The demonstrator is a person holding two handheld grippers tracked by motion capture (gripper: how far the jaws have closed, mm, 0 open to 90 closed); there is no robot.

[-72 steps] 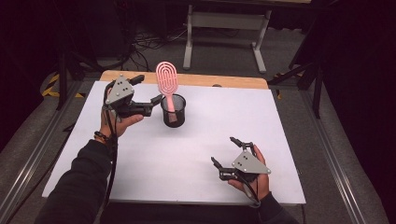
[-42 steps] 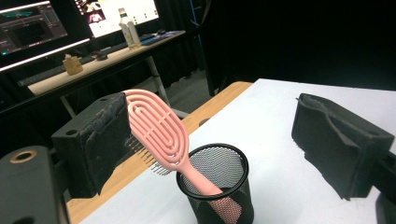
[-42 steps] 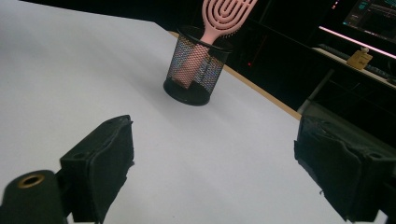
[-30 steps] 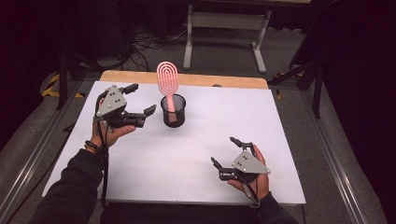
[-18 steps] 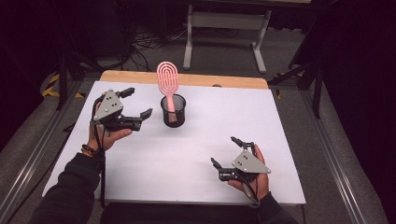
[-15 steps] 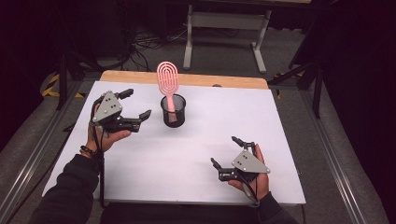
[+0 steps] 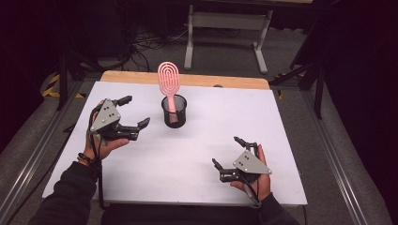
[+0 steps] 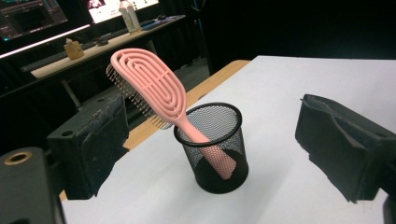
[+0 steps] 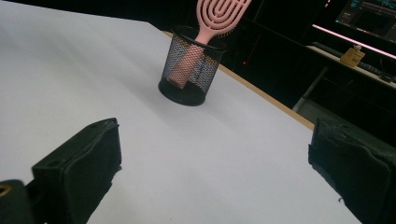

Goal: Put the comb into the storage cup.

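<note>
A pink hairbrush [image 7: 168, 83] stands handle-down in a black mesh cup [image 7: 174, 112] at the back middle of the white table, its head leaning out over the rim. In the left gripper view the hairbrush [image 8: 154, 88] and cup [image 8: 215, 149] lie ahead between the two pads [image 8: 95, 142], well apart from them. My left gripper [image 7: 135, 110] is open to the left of the cup and holds nothing. My right gripper [image 7: 226, 150] rests near the front right, open; its jaws have just been opening with nothing between them. From there the cup [image 9: 189, 70] is far off.
The white tabletop [image 7: 281, 122] has a wooden strip [image 7: 234, 82] along its far edge. Metal rails run down both sides. Beyond the table stand a grey frame [image 7: 225, 21] and cables on the floor.
My left gripper has drawn back from the cup, moving left and toward the front of the table, jaws open. The right hand has stayed where it was.
</note>
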